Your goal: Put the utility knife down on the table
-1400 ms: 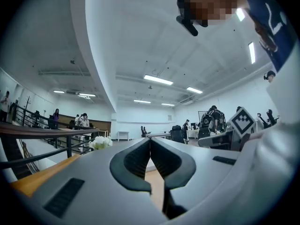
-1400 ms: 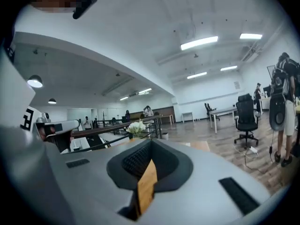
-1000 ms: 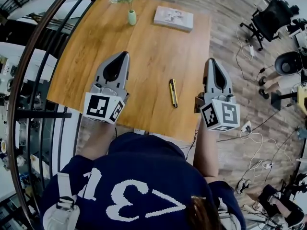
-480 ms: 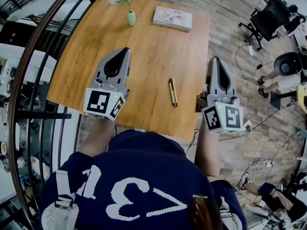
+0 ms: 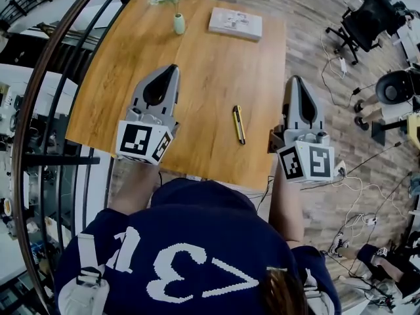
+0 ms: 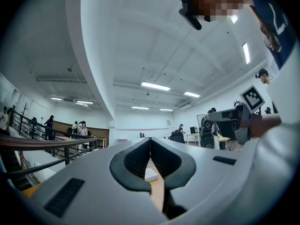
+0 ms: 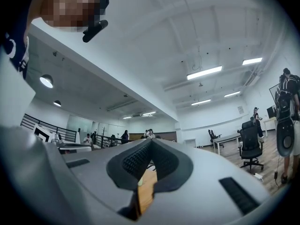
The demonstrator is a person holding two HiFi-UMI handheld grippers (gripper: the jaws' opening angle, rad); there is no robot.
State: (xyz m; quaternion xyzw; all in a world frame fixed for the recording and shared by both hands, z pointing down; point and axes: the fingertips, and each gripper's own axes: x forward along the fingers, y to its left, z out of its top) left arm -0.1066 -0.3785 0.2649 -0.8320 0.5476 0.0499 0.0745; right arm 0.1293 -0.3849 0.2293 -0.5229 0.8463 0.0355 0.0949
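The wooden table (image 5: pixel 210 71) is standing in an open office on a plank floor. The utility knife (image 5: pixel 239 125) is lying flat near the table's near edge, towards its right corner, touching neither gripper. The left gripper (image 5: pixel 170 71) and right gripper (image 5: pixel 295 83) are hovering on either side of it, jaws pressed together, both empty. Judgement: the placement is looking complete, with nothing remaining.

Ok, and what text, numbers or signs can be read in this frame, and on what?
"31" and an arrow-like mark: big white print on the person's dark shirt, partly creased.
On the marker cube of the left claw and that of the right claw: black-and-white square patterns, no words.
On the book: cover print too small to read.
On the knife: no readable label.
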